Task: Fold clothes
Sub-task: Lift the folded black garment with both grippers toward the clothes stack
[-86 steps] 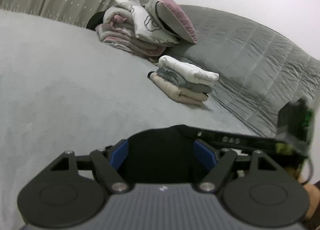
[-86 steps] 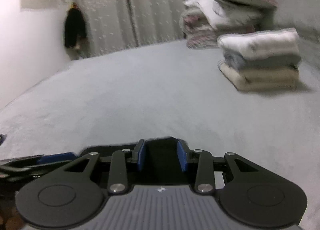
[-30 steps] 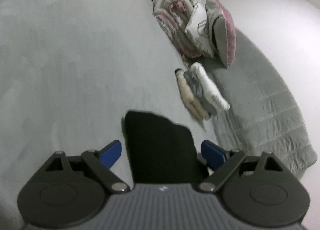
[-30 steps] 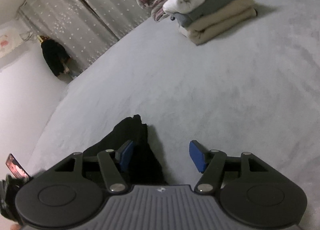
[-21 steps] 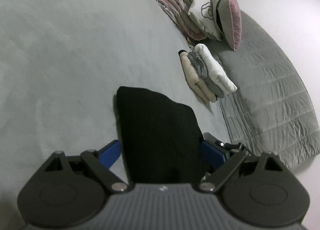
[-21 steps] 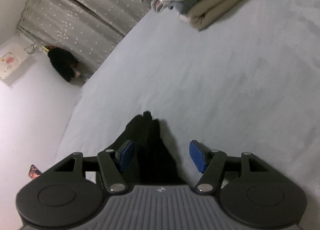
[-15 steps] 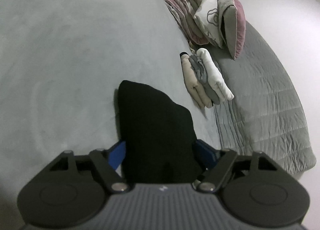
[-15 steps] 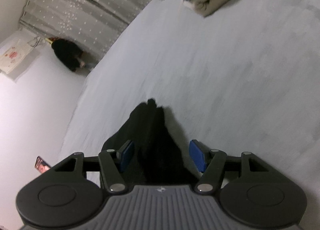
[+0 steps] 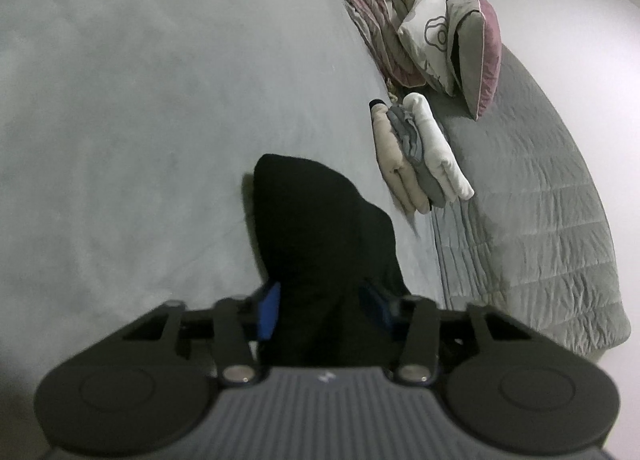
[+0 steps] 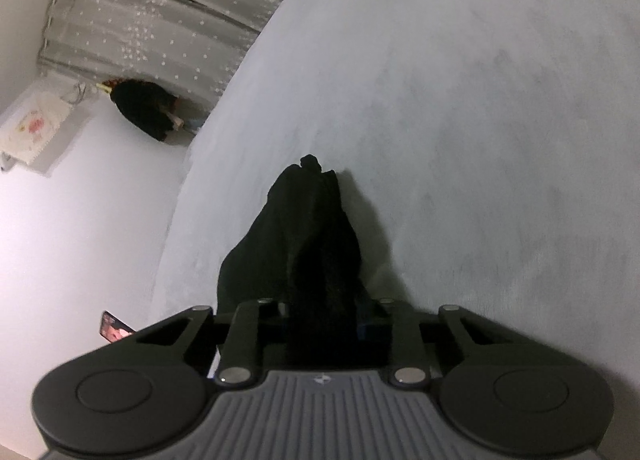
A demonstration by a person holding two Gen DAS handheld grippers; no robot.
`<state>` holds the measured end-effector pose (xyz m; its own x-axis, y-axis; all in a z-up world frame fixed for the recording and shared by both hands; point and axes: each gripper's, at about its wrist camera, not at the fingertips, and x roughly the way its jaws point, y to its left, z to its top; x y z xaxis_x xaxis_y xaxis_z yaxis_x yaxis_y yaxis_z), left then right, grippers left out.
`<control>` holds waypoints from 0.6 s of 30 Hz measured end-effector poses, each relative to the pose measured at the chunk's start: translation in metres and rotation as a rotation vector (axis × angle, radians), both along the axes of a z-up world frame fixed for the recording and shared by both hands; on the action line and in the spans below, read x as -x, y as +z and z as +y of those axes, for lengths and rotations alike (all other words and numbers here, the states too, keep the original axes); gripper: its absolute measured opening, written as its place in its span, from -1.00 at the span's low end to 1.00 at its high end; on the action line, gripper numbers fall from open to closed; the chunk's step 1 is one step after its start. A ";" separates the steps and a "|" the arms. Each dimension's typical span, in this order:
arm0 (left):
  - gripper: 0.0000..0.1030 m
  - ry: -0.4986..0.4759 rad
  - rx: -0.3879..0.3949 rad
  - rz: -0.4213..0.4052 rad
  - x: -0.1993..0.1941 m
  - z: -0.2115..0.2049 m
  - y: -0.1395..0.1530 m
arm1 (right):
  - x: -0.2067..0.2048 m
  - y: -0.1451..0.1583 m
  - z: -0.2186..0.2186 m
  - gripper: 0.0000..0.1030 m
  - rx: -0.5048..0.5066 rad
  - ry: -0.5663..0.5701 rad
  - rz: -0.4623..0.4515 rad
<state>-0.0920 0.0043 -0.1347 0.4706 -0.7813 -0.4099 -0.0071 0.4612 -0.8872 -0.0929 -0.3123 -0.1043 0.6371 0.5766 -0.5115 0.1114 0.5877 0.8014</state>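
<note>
A black garment (image 9: 316, 220) lies bunched on the grey bed (image 9: 140, 100), its near end rising between my left gripper's (image 9: 322, 308) blue pads. The left jaws are closing and both pads touch the cloth. In the right wrist view the same black garment (image 10: 312, 228) runs away from me in a narrow ridge. Its near end fills my right gripper (image 10: 324, 316), whose jaws are closing too, the pads half buried in the fabric. A stack of folded clothes (image 9: 420, 156), beige, grey and white, lies beyond the garment to the right.
Pillows and rolled blankets (image 9: 420, 32) are piled at the far end of the bed, beside a grey quilt (image 9: 540, 200). On the right gripper's side, the bed edge meets a white wall, with a curtain (image 10: 160, 20), a dark bundle (image 10: 144, 108) and a phone (image 10: 114, 330).
Both grippers have narrowed from wide open onto the black garment. Each sank a little and rolled, and the cloth now bunches up between the pads.
</note>
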 end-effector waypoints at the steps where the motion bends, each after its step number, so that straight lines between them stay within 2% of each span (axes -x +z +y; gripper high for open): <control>1: -0.58 0.000 0.018 0.014 0.000 0.000 -0.003 | 0.000 0.000 0.000 -0.54 -0.005 -0.003 -0.001; 3: -0.64 0.013 0.040 0.024 0.001 0.000 -0.006 | 0.001 0.002 0.001 -0.56 -0.005 -0.008 -0.006; 9: -0.69 0.020 0.053 -0.046 0.000 -0.003 0.022 | 0.003 0.028 0.005 -0.59 0.022 -0.003 -0.072; 14: -0.70 -0.030 0.041 -0.149 -0.012 -0.017 0.073 | 0.000 0.053 0.001 -0.61 -0.041 -0.024 -0.147; 18: -0.70 -0.049 0.032 -0.202 -0.022 -0.027 0.108 | -0.004 0.074 -0.005 -0.62 -0.060 -0.040 -0.200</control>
<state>-0.0704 -0.0231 -0.0267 0.5016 -0.8165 -0.2859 0.1944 0.4284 -0.8824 -0.0893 -0.3176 -0.0305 0.7455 0.5747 -0.3378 -0.0317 0.5367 0.8432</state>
